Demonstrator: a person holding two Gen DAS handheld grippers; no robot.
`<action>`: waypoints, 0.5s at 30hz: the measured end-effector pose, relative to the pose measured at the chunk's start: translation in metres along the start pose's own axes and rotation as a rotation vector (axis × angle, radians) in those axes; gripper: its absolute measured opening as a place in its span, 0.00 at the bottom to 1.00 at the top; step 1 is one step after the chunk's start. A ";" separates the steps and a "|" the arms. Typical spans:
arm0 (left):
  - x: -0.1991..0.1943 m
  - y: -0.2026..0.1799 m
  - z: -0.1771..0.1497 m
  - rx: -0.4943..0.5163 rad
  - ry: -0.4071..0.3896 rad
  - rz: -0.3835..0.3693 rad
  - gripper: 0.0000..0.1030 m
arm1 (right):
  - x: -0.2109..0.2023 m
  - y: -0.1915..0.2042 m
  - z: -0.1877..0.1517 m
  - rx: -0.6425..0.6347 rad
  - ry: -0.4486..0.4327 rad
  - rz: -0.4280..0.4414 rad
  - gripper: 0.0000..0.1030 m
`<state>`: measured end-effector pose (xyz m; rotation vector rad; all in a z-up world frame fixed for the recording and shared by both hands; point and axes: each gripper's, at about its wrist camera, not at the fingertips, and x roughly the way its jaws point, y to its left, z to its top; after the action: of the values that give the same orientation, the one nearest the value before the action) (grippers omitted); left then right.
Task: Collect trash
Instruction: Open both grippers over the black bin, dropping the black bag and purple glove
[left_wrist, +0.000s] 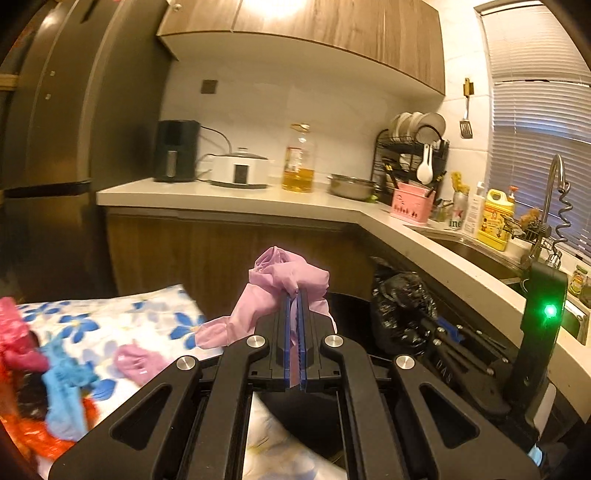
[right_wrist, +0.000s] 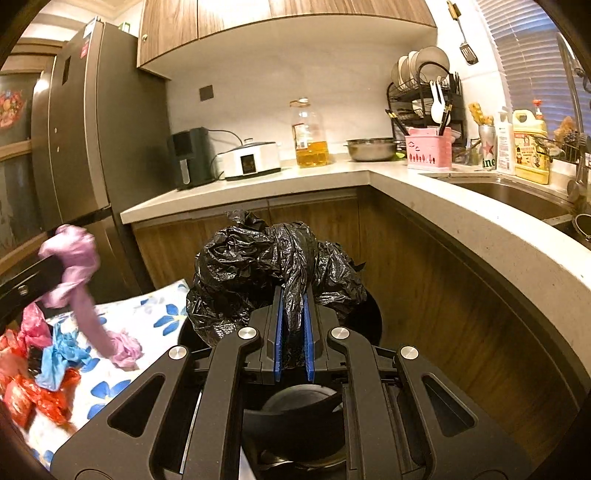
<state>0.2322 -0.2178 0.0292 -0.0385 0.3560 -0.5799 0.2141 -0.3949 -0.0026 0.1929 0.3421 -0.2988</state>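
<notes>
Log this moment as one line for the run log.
left gripper: shut on purple bag | right gripper: shut on black trash bag | more wrappers on floral cloth

The left tongs (left_wrist: 294, 295) are black with blue pads and pinch a lilac plastic bag (left_wrist: 284, 273). The right tongs (right_wrist: 294, 295), black with blue pads too, grip a glossy black trash bag (right_wrist: 266, 254). The cloth (left_wrist: 110, 317) is white with blue flowers; on it lie pink (right_wrist: 33, 325), light blue (right_wrist: 59, 358) and red-orange wrappers (right_wrist: 33, 398). The desk (right_wrist: 258, 184) is off-white above brown wood-grain doors. A pink holder (right_wrist: 428, 147) and a yellow jug (right_wrist: 530, 147) stand there.
</notes>
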 end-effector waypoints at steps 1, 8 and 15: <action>0.009 -0.003 0.000 0.004 0.006 -0.013 0.03 | 0.003 0.000 0.000 -0.007 0.003 -0.002 0.09; 0.046 -0.018 -0.004 0.035 0.037 -0.066 0.03 | 0.020 -0.009 -0.001 -0.013 0.020 -0.005 0.11; 0.072 -0.020 -0.013 0.028 0.082 -0.091 0.03 | 0.034 -0.016 -0.005 -0.012 0.050 -0.002 0.16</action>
<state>0.2735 -0.2729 -0.0031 -0.0040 0.4270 -0.6778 0.2380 -0.4174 -0.0216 0.1886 0.3938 -0.2945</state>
